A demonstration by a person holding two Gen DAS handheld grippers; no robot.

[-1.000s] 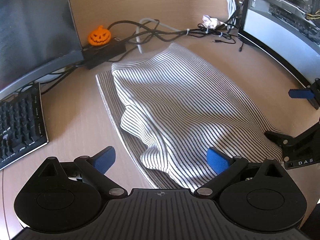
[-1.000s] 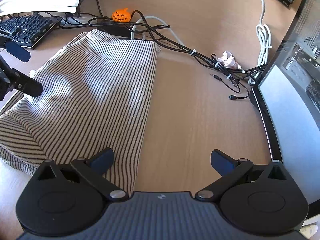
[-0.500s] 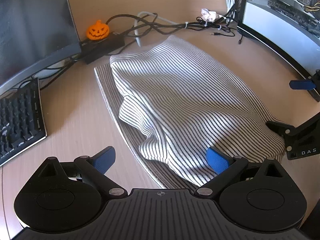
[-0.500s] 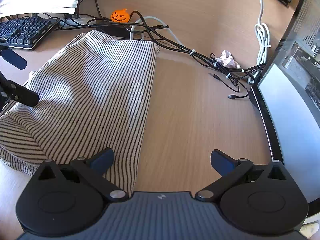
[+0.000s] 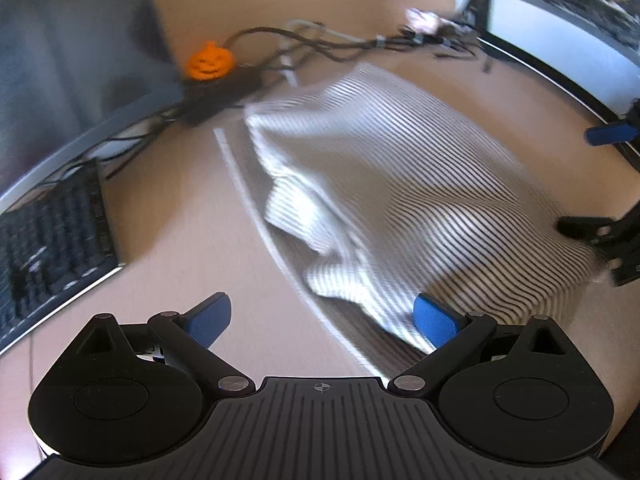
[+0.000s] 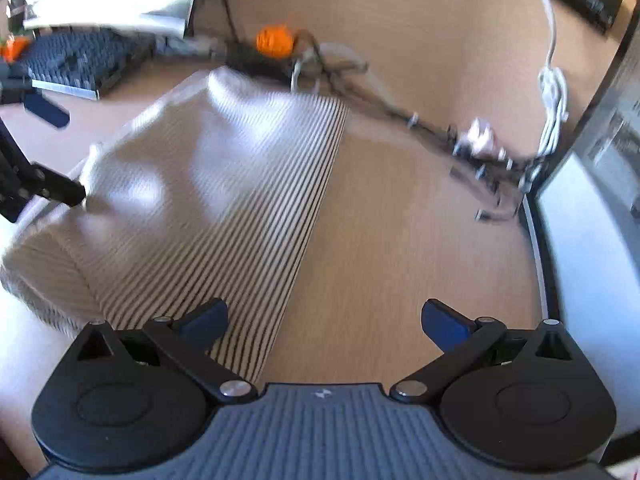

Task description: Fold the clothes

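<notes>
While the left wrist view is smeared by motion, it shows the left gripper (image 5: 322,318) spread wide with nothing between its blue pads, poised over the near left edge of the striped garment (image 5: 400,200). The cloth lies ahead and to the right of this claw on the wooden desk (image 5: 160,240), its long axis running away toward the orange pumpkin (image 5: 210,60) and the cables. Its near end is rumpled and doubled over a flatter lower layer, and the right pad overlaps that edge, so I judge the left side nearer the loose fold.

In the right wrist view, the right gripper (image 6: 324,318) is equally wide open and empty. The garment (image 6: 208,200) lies ahead and left, its straight right edge passing beneath the left pad; bare desk (image 6: 400,240) fills the rest.
</notes>
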